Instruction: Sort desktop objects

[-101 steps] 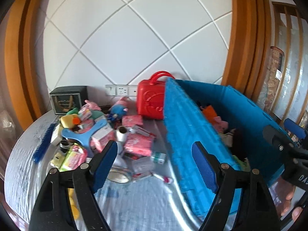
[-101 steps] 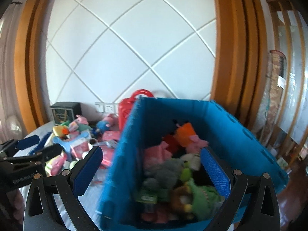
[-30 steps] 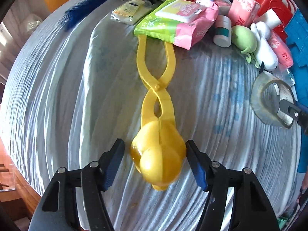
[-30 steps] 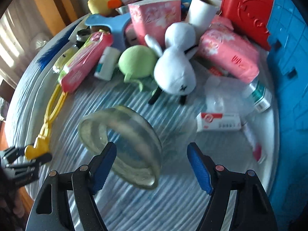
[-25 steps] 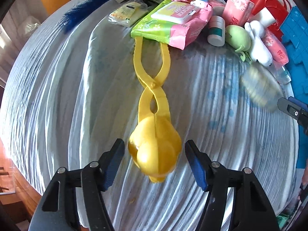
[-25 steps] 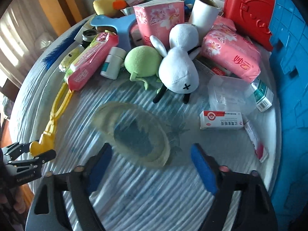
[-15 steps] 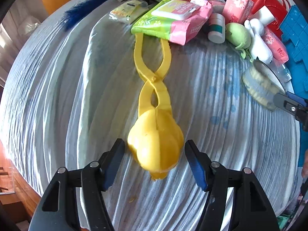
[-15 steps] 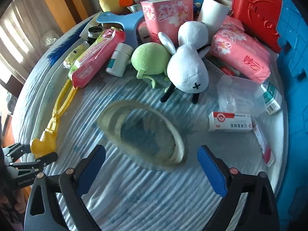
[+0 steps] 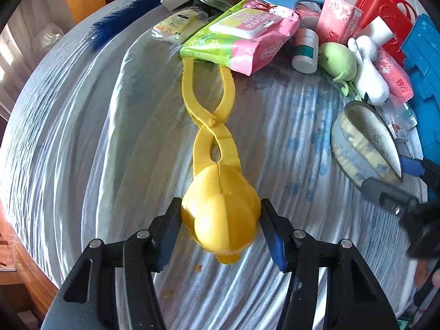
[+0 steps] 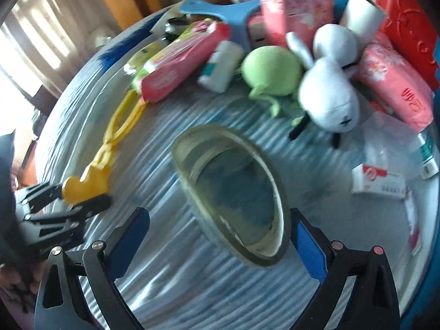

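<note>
Yellow snowball tongs (image 9: 220, 189) lie on the striped cloth, their handles tucked under a wipes pack. My left gripper (image 9: 220, 211) is shut on their round head, with both blue pads against its sides. From the right wrist view the left gripper (image 10: 82, 192) and the tongs (image 10: 110, 134) sit at the left. A large clear tape roll (image 10: 192, 181) stands tilted on the cloth between the fingers of my right gripper (image 10: 218, 217). That gripper is wide open, with its left pad well clear of the roll. The left wrist view shows the tape roll (image 9: 357, 148) and the right gripper (image 9: 398, 178) at the right edge.
Behind is a pile: pink-green wipes pack (image 9: 247, 35), white bottle (image 9: 305, 52), green plush (image 9: 338, 60), white plush (image 9: 368, 74), pink packs, red case (image 9: 385, 8). A blue crate (image 9: 423, 63) stands at the right. A medicine box (image 10: 379, 181) lies right of the roll. The table's edge (image 9: 27, 247) curves at the left.
My left jaws have closed onto the yellow head. My right jaws have spread wide, and the tape roll wobbled on the cloth and now sits closer in between them.
</note>
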Tool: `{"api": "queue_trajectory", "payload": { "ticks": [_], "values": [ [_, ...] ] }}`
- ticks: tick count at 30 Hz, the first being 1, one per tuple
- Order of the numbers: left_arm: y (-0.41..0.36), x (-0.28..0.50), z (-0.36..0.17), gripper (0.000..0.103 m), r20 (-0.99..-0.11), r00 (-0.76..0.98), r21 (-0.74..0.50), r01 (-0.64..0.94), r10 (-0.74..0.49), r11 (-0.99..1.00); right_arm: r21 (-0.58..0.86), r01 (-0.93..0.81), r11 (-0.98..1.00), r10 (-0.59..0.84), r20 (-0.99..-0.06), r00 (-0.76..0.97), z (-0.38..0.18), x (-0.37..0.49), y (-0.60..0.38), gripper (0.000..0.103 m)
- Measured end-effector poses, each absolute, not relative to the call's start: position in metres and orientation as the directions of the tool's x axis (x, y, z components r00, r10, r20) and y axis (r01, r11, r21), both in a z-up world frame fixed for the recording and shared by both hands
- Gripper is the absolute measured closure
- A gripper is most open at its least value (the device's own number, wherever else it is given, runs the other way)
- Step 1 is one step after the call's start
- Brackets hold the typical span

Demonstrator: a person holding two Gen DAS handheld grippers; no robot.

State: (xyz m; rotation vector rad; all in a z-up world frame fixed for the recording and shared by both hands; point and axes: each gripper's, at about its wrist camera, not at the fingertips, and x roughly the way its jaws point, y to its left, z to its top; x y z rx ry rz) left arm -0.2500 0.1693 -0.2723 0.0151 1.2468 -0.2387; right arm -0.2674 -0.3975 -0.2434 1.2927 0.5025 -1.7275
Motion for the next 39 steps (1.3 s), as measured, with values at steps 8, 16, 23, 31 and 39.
{"api": "queue_trajectory", "payload": {
  "ticks": [8, 16, 23, 31, 39],
  "values": [
    [0.154, -0.254, -0.266, 0.048, -0.944, 0.298, -0.091, 0.181, -0.143, 0.979, 0.175, 0.799, -0.575, -0.389, -0.918, -0.08, -0.259, -0.274, -0.409, 0.003],
    [0.14, -0.254, -0.259, 0.03, -0.962, 0.239, -0.095, 0.15, -0.129, 0.984, 0.168, 0.734, -0.658, -0.366, -0.923, -0.116, -0.263, -0.27, -0.413, 0.003],
    [0.127, -0.257, -0.251, 0.028, -0.957, 0.261, -0.081, 0.175, -0.126, 0.981, 0.163, 0.727, -0.667, -0.359, -0.926, -0.121, -0.263, -0.272, -0.415, 0.002],
    [0.115, -0.259, -0.241, 0.028, -0.946, 0.302, -0.065, 0.182, -0.119, 0.981, 0.18, 0.707, -0.684, -0.371, -0.92, -0.124, -0.264, -0.273, -0.415, 0.002],
    [0.102, -0.266, -0.229, 0.03, -0.933, 0.335, -0.075, 0.174, -0.13, 0.982, 0.151, 0.699, -0.699, -0.374, -0.91, -0.177, -0.257, -0.274, -0.419, 0.002]
  ]
}}
